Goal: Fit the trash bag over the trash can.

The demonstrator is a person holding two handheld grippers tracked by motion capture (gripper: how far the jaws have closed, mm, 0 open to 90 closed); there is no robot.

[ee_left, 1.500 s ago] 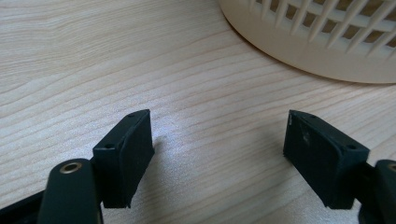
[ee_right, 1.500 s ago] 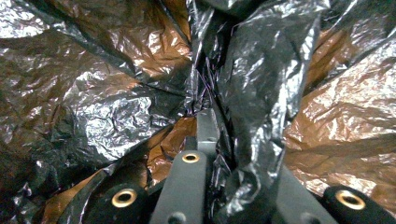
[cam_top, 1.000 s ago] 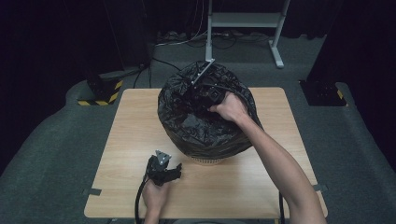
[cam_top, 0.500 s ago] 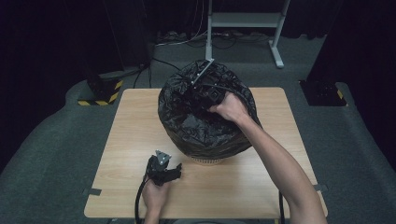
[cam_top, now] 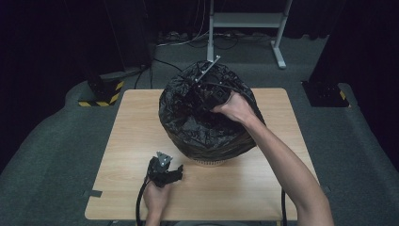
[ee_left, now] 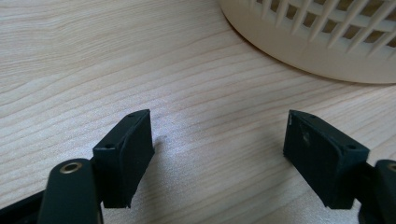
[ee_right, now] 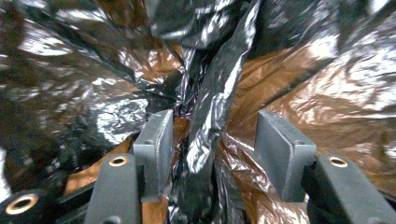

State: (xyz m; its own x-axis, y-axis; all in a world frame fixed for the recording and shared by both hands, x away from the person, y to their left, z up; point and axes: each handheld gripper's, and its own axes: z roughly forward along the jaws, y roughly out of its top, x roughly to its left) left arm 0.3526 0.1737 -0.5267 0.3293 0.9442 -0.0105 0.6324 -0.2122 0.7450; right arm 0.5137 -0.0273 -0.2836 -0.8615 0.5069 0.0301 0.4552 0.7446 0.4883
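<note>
A crinkled black plastic bag (cam_top: 207, 127) lines a cream slatted basket (cam_top: 209, 163) at the middle of the wooden table (cam_top: 263, 188). My right gripper (cam_top: 200, 96) reaches into the bag's mouth from the right. Its jaws have just been opening, and they now stand apart with a loose fold of the bag (ee_right: 205, 126) hanging between them, unpressed. My left gripper (cam_top: 175, 172) rests low over the table near the front edge, just left of the basket's base (ee_left: 327, 42). It is open (ee_left: 219, 149) with only bare wood between its pads.
Beyond the table stand a white metal stand (cam_top: 244, 21) and a yellow-and-black striped foot (cam_top: 101, 96) on grey carpet. Cables (cam_top: 141, 207) trail off the front edge from both grippers. Bare tabletop lies to the left and right of the basket.
The right hand has barely shifted at the bag's mouth. The left hand and its gripper have stayed where they were.
</note>
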